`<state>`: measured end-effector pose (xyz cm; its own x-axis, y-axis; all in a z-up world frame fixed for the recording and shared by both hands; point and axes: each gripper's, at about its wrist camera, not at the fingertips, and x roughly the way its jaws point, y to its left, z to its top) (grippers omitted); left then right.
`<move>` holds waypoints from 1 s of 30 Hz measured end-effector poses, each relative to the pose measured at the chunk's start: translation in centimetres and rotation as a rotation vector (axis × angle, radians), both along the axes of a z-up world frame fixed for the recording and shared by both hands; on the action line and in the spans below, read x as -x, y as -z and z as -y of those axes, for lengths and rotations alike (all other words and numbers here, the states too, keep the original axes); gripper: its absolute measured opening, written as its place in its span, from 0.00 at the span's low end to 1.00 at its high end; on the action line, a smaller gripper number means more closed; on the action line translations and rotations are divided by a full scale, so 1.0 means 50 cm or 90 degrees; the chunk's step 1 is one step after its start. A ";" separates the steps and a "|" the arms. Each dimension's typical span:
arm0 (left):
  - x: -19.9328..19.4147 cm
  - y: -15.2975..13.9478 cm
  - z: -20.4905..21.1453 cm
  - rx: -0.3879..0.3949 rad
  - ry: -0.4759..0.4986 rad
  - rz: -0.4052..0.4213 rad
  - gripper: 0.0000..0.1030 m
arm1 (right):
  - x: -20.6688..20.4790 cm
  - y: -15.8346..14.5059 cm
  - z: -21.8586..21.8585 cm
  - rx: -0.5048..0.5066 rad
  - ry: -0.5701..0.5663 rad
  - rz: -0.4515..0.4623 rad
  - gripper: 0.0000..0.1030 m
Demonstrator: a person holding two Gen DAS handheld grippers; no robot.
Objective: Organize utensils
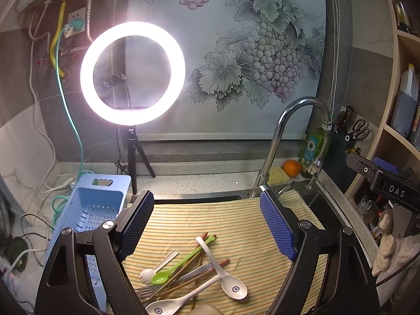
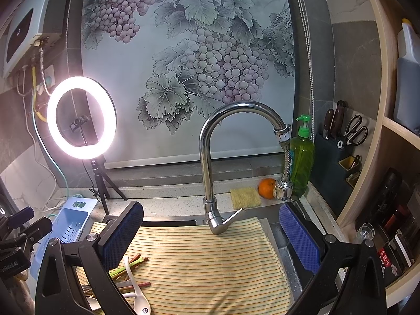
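Note:
A pile of utensils lies on the striped yellow cloth [image 1: 236, 218]: a green spoon [image 1: 181, 262], a small white spork [image 1: 157, 267], two white ceramic spoons [image 1: 223, 273], brown chopsticks [image 1: 189, 270] and a metal fork [image 1: 144, 291]. My left gripper [image 1: 207, 223] hovers open above the pile, nothing between its blue pads. In the right wrist view the same utensils [image 2: 131, 275] show at lower left, partly hidden behind the left finger. My right gripper [image 2: 210, 239] is open over the bare cloth [image 2: 210, 262], empty. A blue slotted basket [image 1: 94, 210] stands left of the cloth.
A chrome faucet [image 2: 210, 157] rises behind the cloth. A sponge [image 2: 245, 197], an orange [image 2: 267, 187] and a green soap bottle [image 2: 302, 160] sit at the back right. A lit ring light [image 1: 132, 73] on a tripod stands at the back left. Shelves and a knife block [image 2: 333, 157] line the right.

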<state>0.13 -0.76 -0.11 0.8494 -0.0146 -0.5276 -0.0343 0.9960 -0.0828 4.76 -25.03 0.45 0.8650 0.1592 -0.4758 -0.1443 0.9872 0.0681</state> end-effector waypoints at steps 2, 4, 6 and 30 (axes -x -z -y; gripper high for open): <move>-0.001 0.000 0.000 0.001 0.002 -0.001 0.81 | 0.000 0.001 0.001 -0.001 0.000 0.000 0.99; -0.001 0.000 0.000 0.001 0.003 -0.001 0.81 | 0.000 0.001 0.000 0.000 0.001 -0.001 0.99; -0.001 0.001 0.000 0.001 0.003 -0.001 0.81 | -0.001 0.001 -0.001 -0.001 0.000 0.000 0.99; 0.004 0.017 -0.017 0.000 -0.007 -0.023 0.81 | -0.011 0.026 -0.016 0.003 -0.008 -0.026 0.99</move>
<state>-0.08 0.09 -0.98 0.8297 -0.0051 -0.5582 -0.0481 0.9956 -0.0806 5.33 -24.22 -0.83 0.8424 0.1673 -0.5122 -0.1538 0.9857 0.0691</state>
